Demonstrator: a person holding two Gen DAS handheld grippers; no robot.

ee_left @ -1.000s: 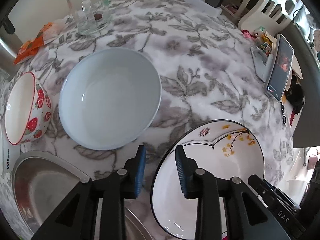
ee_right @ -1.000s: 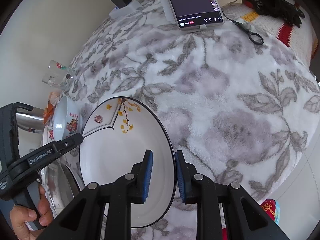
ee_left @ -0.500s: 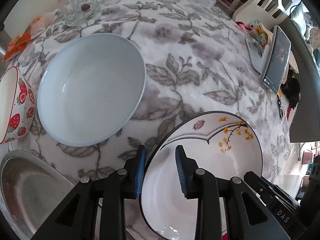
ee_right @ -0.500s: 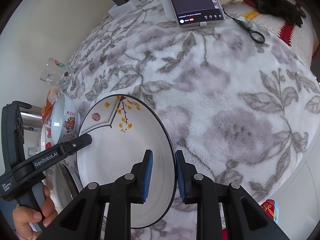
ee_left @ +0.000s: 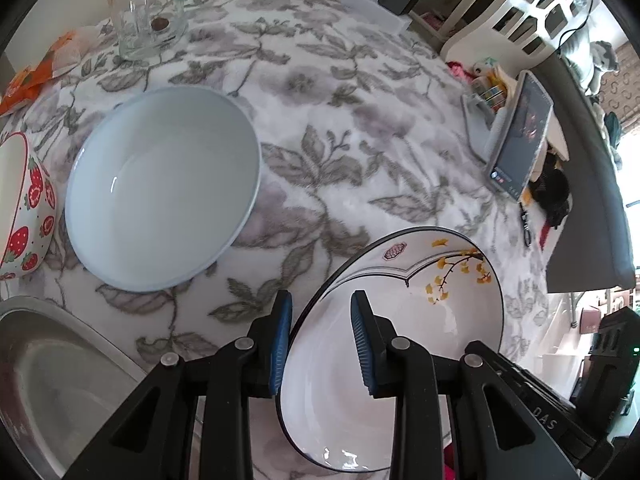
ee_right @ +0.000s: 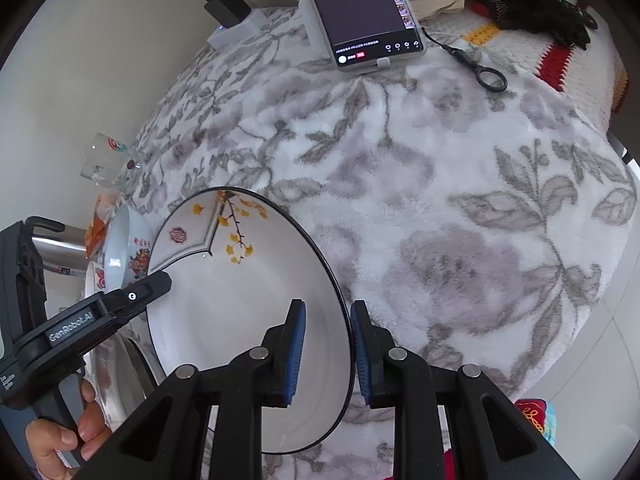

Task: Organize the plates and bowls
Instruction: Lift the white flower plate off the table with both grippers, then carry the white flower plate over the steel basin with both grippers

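Plate [ee_right: 224, 320]: white, glazed, black rim line, yellow-blossom branch and a small seal mark on the far inner wall. Deep, nearly a shallow bowl. It is tilted and appears lifted off the cloth, carried between both grippers.
Handling: judged rigid, fairly heavy and breakable ceramic; the glaze looks slick, so a rim pinch could slide if the tilt grows. Best hold is on the rim, one pad inside and one outside, on opposite sides as now.
Right gripper [ee_right: 326, 354]: fingers narrow, straddling the plate's near right rim, one blue pad inside the bowl, the other outside. Whether both pads press the rim cannot be told for certain; it reads as a hold.
Left gripper [ee_left: 318, 344]: fingers narrow, astride the opposite rim, left pad outside, right pad inside the well. In the right wrist view its fingertip [ee_right: 154, 286] meets the rim's left side. A small gap shows between the inner pad and the wall, so contact is uncertain.
Blue bowl [ee_left: 162, 186]: ahead and left of the left fingers, upright on the cloth, empty, apart from the plate. Judged the likely stacking partner.
Strawberry bowl [ee_left: 26, 204]: further left of the blue bowl, tipped toward it, just beside it.
Metal basin [ee_left: 52, 380]: left of and below the left fingers, partly out of view.
Glass [ee_left: 146, 12]: well ahead, upright, something small and dark at its base.
Phone [ee_right: 360, 4]: well ahead of the right fingers, propped, screen lit.
Scissors [ee_right: 478, 66]: ahead and right of the right fingers, beside the phone.
Cloth [ee_right: 460, 208]: plush floral cover; judged soft to land on.
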